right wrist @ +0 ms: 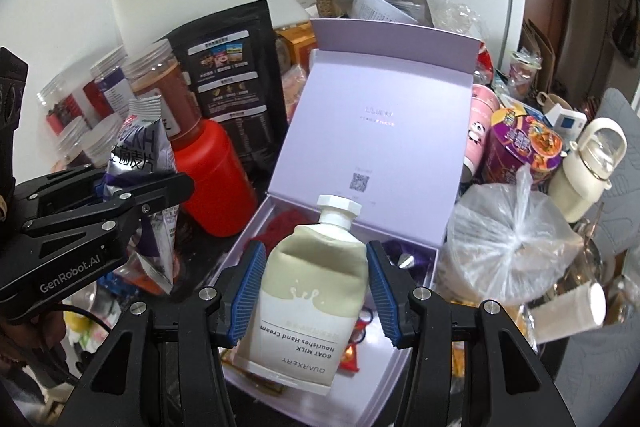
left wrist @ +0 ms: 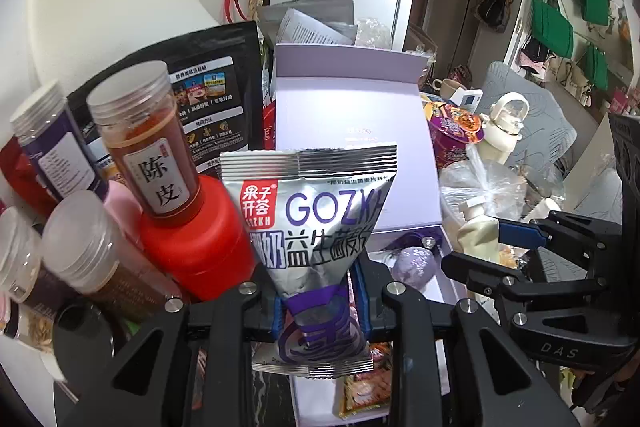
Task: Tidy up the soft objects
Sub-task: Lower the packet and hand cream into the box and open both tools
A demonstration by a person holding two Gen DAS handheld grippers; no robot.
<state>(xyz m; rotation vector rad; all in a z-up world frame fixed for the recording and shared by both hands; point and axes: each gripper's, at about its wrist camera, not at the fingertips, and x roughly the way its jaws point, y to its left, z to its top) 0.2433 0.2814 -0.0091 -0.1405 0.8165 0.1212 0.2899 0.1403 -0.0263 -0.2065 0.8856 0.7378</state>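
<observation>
Right wrist view: right gripper (right wrist: 316, 291) clamps hand cream tube (right wrist: 308, 303), left gripper (left wrist: 320, 311) pinches snack packet (left wrist: 316, 223); both unplaced, lilac box (right wrist: 384, 99) at 12 o'clock already holds items.

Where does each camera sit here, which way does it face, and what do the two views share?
Left wrist: on the left claw, looking forward and down over its silver foil snack packet at the open lilac gift box; the right claw shows at right.
Right wrist: on the right claw, looking forward and down over its cream hand-cream tube into the same box; the left claw shows at left.
Shared: the box, the red plastic canister, both claws.
</observation>
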